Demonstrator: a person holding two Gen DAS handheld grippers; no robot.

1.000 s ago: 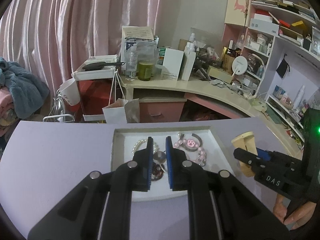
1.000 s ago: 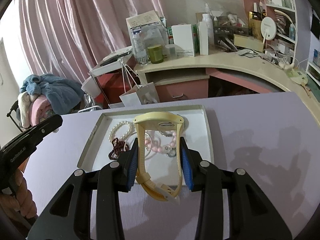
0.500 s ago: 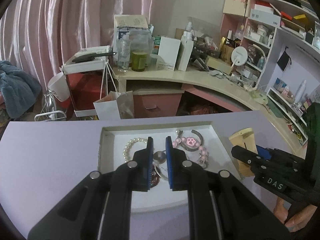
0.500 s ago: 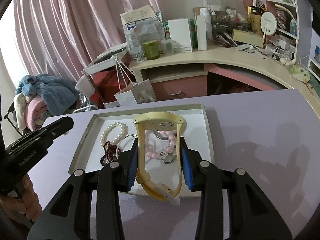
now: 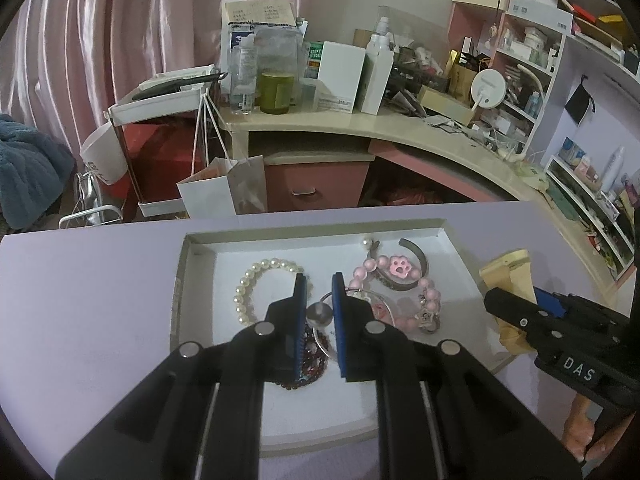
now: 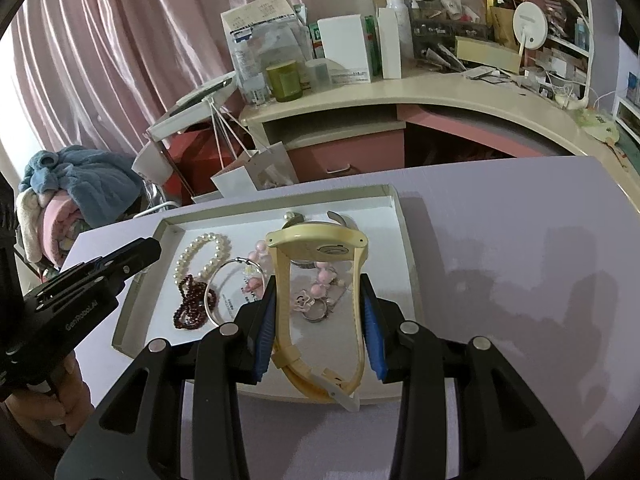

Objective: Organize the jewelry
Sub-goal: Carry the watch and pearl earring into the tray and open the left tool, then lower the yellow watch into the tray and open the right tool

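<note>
Behind the lavender counter [image 5: 100, 288] you have pink curtains [image 5: 120, 32] across the back wall. A curved cream desk [image 6: 460, 92] carries a green jar [image 6: 284, 80], a clear bottle [image 5: 242, 76], white boxes [image 6: 348, 50] and a round white mirror [image 6: 530, 24]. A white paper bag [image 5: 212, 196] stands below its pink drawer [image 5: 316, 188]. At left you see a blue blanket [image 6: 80, 188], at right cluttered shelves [image 5: 536, 36].

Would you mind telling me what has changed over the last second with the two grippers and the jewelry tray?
Both grippers have drawn back and risen a little, so more of the white tray shows in each view. The right gripper is still shut on the yellow watch; nothing was let go. The left gripper stays narrowly open and empty above the tray. The pearl bracelet and pink bead bracelet lie as before.
</note>
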